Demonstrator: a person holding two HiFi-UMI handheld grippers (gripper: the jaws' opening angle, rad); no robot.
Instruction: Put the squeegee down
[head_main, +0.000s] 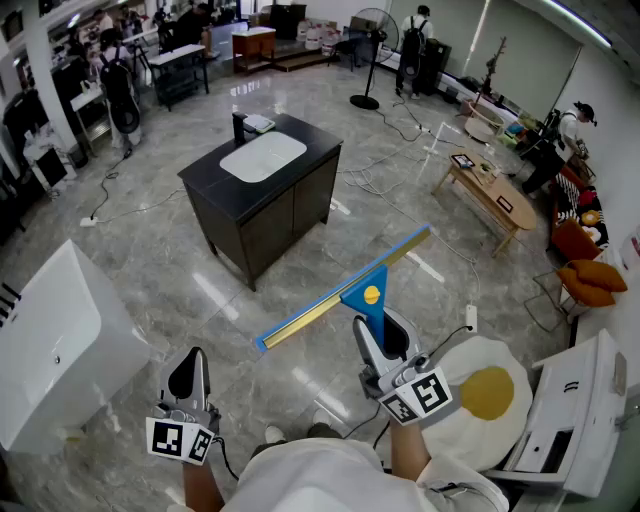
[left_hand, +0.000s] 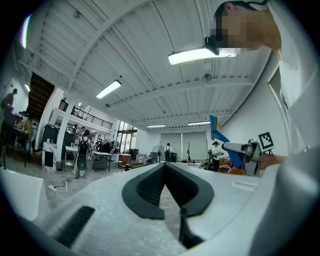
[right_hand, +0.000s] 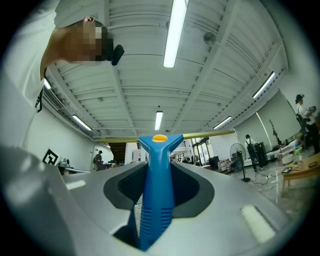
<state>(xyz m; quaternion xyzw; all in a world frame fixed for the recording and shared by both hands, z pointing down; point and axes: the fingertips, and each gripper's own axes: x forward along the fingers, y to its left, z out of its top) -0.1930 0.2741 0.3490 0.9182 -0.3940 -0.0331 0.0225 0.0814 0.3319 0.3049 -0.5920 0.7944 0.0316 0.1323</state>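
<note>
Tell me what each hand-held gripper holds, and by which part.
The right hand-held gripper clamps the squeegee by its blue handle. The left hand-held gripper holds nothing; its jaws are together.

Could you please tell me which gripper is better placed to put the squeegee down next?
The right. The right gripper is shut on the squeegee, gripping its blue handle, so it only needs to lower and release. The left gripper is shut, empty, and apart from the squeegee.
</note>
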